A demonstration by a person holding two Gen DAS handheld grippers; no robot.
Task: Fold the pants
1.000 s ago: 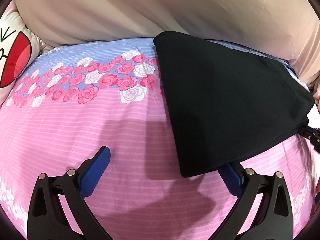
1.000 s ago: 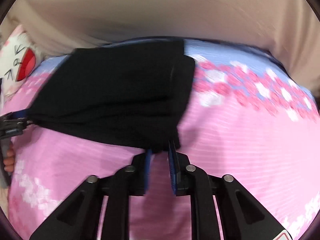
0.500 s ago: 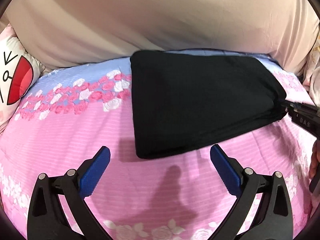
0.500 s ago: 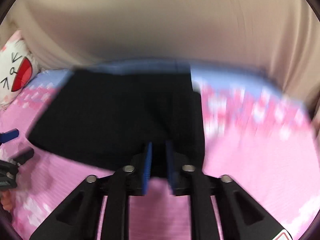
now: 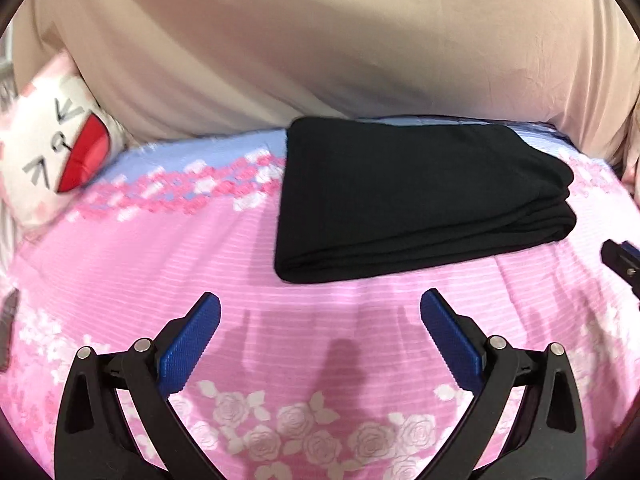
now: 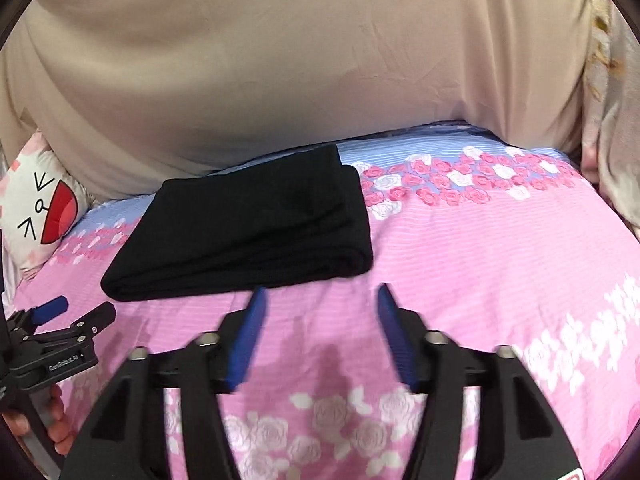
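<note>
Released, one folded pants (image 5: 416, 196) lies between two grippers.

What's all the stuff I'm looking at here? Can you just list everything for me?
Pants: one pair, black, folded into a flat stack lying on the bed, towards its far side.
Bedspread: one, pink stripes with a pale blue band and pink and white roses, covering the bed under the pants.
Cushion: one, white and pink with a cartoon face and red mouth, at the far left corner.
Beige cloth: one large sheet, draped along the far edge of the bed.
Left gripper: one, black with blue pads, jaws wide apart and empty, short of the pants.
Right gripper: one, black with blue pads, jaws opening with nothing between them, just short of the pants' near edge.
</note>
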